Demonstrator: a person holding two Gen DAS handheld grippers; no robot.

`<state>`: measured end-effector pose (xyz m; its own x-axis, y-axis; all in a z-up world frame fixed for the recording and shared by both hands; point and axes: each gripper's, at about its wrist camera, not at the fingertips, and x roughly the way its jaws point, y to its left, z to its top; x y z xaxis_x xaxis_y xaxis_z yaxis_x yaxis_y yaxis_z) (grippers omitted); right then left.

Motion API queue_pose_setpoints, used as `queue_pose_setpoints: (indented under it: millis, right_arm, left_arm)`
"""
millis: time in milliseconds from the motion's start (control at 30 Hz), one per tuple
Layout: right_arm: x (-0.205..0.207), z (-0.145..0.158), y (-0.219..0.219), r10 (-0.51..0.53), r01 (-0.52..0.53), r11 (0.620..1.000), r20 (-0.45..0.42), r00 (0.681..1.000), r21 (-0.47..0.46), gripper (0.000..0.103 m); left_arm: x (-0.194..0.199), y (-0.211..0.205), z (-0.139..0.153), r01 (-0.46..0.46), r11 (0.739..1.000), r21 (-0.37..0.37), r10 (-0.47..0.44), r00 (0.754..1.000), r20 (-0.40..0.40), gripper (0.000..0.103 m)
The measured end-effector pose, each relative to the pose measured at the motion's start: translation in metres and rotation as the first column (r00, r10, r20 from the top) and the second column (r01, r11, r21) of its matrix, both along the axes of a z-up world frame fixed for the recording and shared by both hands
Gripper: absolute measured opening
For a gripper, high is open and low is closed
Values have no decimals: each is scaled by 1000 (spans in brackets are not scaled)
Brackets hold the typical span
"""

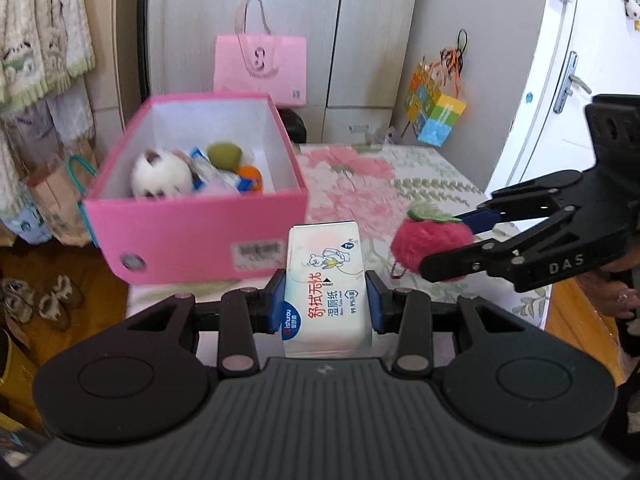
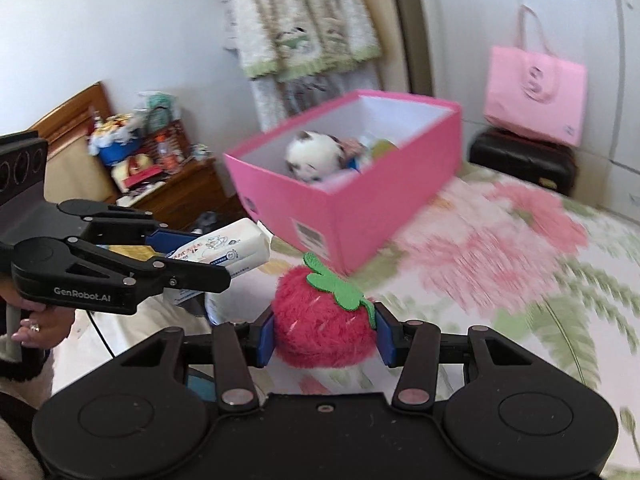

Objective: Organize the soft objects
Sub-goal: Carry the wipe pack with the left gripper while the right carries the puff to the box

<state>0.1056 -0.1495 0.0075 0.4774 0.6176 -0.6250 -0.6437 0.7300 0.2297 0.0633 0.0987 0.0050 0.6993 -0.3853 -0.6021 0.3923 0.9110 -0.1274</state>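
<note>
My left gripper is shut on a white pack of wet tissues, held above the flowered bed cover in front of the pink box. My right gripper is shut on a fluffy red plush strawberry with a green felt leaf. In the left wrist view the strawberry hangs to the right of the pack, with the right gripper clamped on it. In the right wrist view the tissue pack and left gripper are at left. The open pink box holds a white plush toy, a green ball and other soft things.
A pink paper bag stands behind the box on a dark stool. A colourful cube hangs on the wardrobe. The bed's flowered cover stretches right of the box. A wooden bedside table with clutter sits left; slippers lie on the floor.
</note>
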Motion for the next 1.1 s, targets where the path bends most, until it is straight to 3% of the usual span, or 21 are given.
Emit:
queue_pose_setpoints:
  millis: [300, 567, 733, 833, 1100]
  right_arm:
    - [41, 48, 41, 13, -18, 999, 114, 993, 36, 54]
    - [106, 52, 60, -2, -4, 999, 116, 993, 54, 54]
    - [141, 46, 72, 44, -47, 998, 125, 991, 28, 54]
    - [157, 44, 79, 43, -43, 999, 160, 986, -5, 54]
    - [221, 24, 99, 35, -24, 997, 151, 988, -73, 54]
  left_arm:
    - [35, 25, 45, -51, 998, -22, 53, 991, 122, 39]
    - [106, 30, 47, -93, 994, -58, 99, 989, 114, 38]
    - [156, 51, 42, -111, 977, -183, 118, 993, 27, 39]
    - [181, 50, 39, -142, 979, -143, 148, 988, 32, 39]
    - [251, 45, 6, -212, 971, -106, 205, 976, -72, 38]
